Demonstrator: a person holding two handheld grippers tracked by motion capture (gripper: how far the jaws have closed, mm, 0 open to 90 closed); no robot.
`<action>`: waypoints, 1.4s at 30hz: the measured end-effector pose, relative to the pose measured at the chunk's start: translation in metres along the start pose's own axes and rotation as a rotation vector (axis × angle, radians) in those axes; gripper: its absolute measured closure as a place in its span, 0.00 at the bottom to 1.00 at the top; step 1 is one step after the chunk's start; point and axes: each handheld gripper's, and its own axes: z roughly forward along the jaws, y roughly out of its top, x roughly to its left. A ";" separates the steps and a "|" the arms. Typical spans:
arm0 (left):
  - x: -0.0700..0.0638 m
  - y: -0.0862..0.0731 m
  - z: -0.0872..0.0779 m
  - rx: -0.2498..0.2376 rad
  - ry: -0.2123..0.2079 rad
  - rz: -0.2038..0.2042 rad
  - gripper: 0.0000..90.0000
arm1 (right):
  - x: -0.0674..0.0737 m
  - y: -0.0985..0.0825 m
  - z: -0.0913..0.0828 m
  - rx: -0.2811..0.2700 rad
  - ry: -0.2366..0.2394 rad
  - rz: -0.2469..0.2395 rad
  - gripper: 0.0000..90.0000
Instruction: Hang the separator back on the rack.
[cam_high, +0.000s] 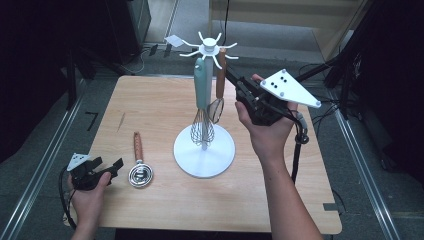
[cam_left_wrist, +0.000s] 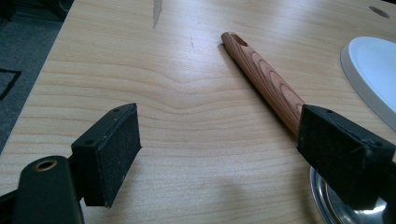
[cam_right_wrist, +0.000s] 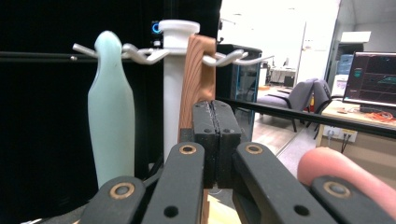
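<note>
The left tool (cam_high: 111, 167) rests low at the near left of the worktop (cam_high: 160, 95), jaws wide apart with nothing gripped, just beside the wooden-handled strainer (cam_high: 139, 165) lying flat. The right tool (cam_high: 241, 87), jaws pressed together and seemingly empty, is raised by the white rack (cam_high: 204, 150), near its hanging wooden handle (cam_right_wrist: 198, 79).

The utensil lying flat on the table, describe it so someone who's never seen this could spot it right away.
Start at the white rack standing mid-table with a whisk hanging from it. To its left a wooden-handled strainer lies on the table, round metal head toward the person, near the open left gripper. It is the one utensil lying flat rather than hanging.
</note>
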 end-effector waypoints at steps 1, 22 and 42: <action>0.000 0.000 0.000 0.000 0.000 0.000 0.16 | 0.000 0.001 0.000 0.000 -0.004 0.006 1.00; 0.000 0.000 0.000 0.001 0.000 0.003 0.16 | 0.001 0.017 -0.005 -0.056 0.002 0.025 1.00; -0.002 -0.001 -0.001 -0.007 -0.023 0.022 0.26 | 0.034 0.015 -0.008 -0.050 0.081 -0.017 1.00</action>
